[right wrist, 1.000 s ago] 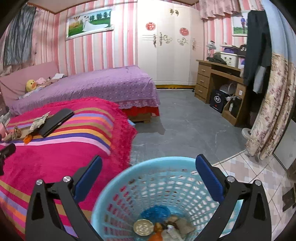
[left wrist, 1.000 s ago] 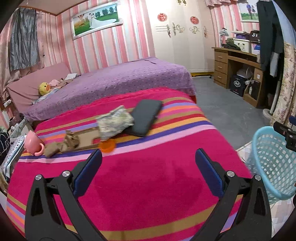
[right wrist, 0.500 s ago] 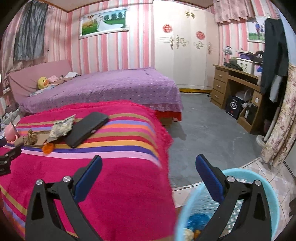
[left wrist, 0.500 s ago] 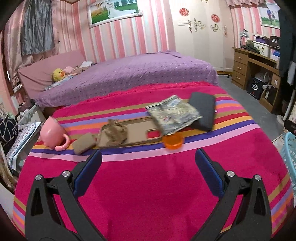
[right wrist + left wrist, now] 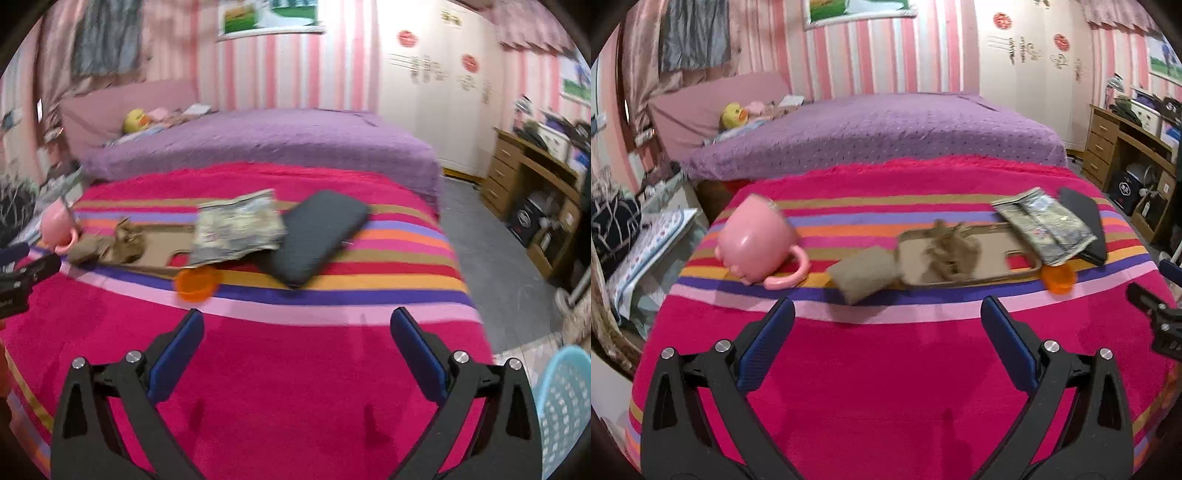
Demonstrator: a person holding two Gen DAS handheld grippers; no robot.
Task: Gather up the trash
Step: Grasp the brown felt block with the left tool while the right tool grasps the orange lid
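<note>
Trash lies in a row on the striped pink bedspread [image 5: 886,369]: a crumpled brown paper wad [image 5: 864,275], a flat cardboard piece [image 5: 990,258] with crumpled brown paper [image 5: 951,253] on it, a printed foil wrapper [image 5: 1043,225] and an orange cap [image 5: 1058,278]. My left gripper [image 5: 886,323] is open and empty, just short of the paper wad. My right gripper [image 5: 295,325] is open and empty, short of the orange cap [image 5: 195,284] and wrapper [image 5: 238,229]. The blue basket [image 5: 565,410] shows at the lower right.
A pink mug [image 5: 757,242] lies on its side at the left of the row. A dark flat case [image 5: 317,236] lies under the wrapper's right edge. A purple bed [image 5: 879,133] stands behind. A wooden desk [image 5: 535,177] and grey floor are to the right.
Both grippers have swung left, from the basket side toward the bed. The right gripper moved off the basket and now faces the trash row. Both stayed open.
</note>
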